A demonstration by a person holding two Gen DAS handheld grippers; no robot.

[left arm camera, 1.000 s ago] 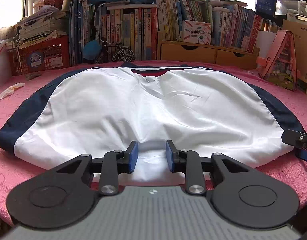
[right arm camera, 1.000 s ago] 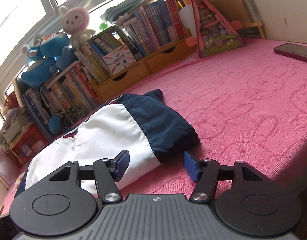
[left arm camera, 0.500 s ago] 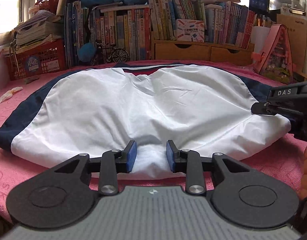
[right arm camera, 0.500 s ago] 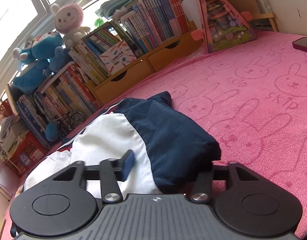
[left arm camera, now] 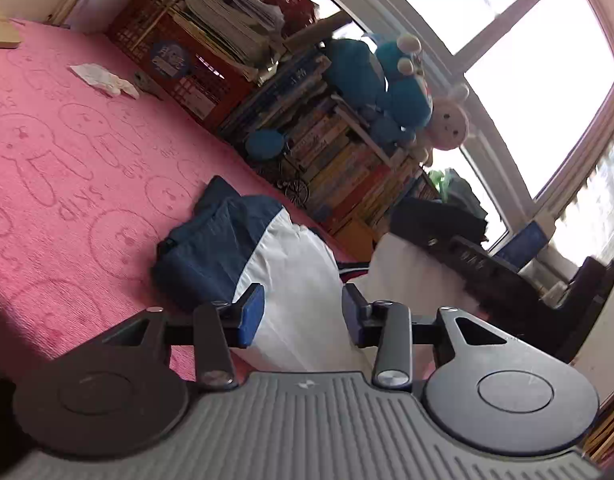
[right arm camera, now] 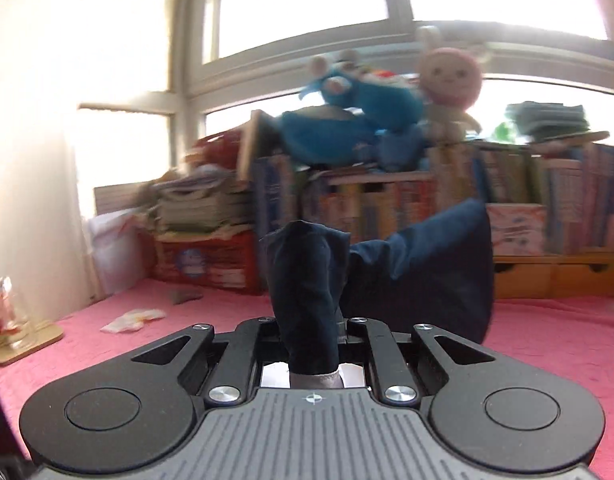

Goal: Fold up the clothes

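Clearly, a fold is under way on the pink rabbit-print cover (left arm camera: 67, 168) on which the garment (left arm camera: 291, 272) is spread. In the right wrist view the right tongs (right arm camera: 313, 332) are clamped on a bunched navy sleeve end (right arm camera: 307, 280), and the jaws are closing on it; the cloth is seen standing up between them in the lower centre of the frame, with more navy fabric trailing off to the right. That end appears to be lifted clear of the cover, presumably so that it can be carried across the white body.

In the left wrist view the left tongs (left arm camera: 303, 314) are seen apart and opening, with white cloth showing in the gap but not pressed by the blue pads (left arm camera: 251, 316). They are judged to be poised over the near hem, either to pin it or to take a fresh hold.

The garment occupies the middle of that tilted frame. Its other navy sleeve (left arm camera: 203, 248) is pointed toward the left of the frame, and the long axis is judged to run from that sleeve rightward toward the raised part near the right edge. Stacked books (left arm camera: 339, 160) and plush toys (left arm camera: 399, 92) are set behind it.
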